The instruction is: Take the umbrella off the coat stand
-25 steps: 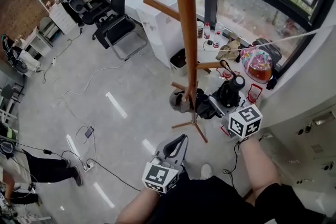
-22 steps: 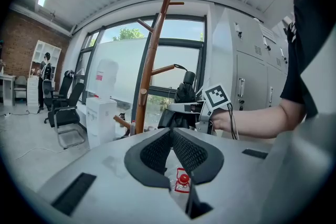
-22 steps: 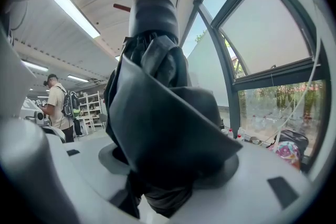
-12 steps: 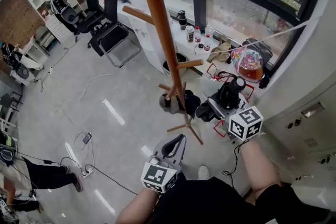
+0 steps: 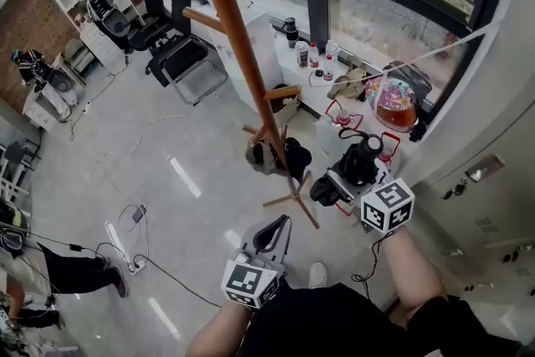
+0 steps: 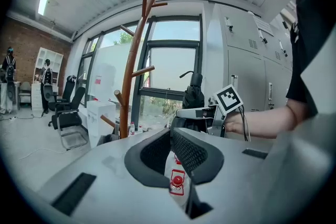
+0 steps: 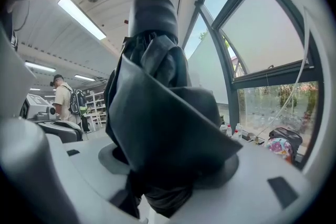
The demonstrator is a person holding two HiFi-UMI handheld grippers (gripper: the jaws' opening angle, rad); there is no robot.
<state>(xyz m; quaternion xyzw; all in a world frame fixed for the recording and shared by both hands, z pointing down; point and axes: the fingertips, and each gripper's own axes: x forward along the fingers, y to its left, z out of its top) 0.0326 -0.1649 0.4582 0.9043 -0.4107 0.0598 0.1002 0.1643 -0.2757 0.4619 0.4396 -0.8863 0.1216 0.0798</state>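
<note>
I grip a black folded fabric umbrella [image 7: 157, 113] between the jaws of my right gripper [image 5: 341, 182], which are clamped on its bunched cloth. It stands upright in the grip with its rounded black end uppermost. The umbrella is off the tall brown wooden coat stand [image 5: 242, 46]. It is in the air to the right of the stand's splayed feet and touches none of its pegs. My left gripper [image 5: 276, 232] hovers on my side of the stand's feet, its curved jaws together at the tips with nothing between them. Black office chairs [image 5: 180, 54] stand left of the stand.
</note>
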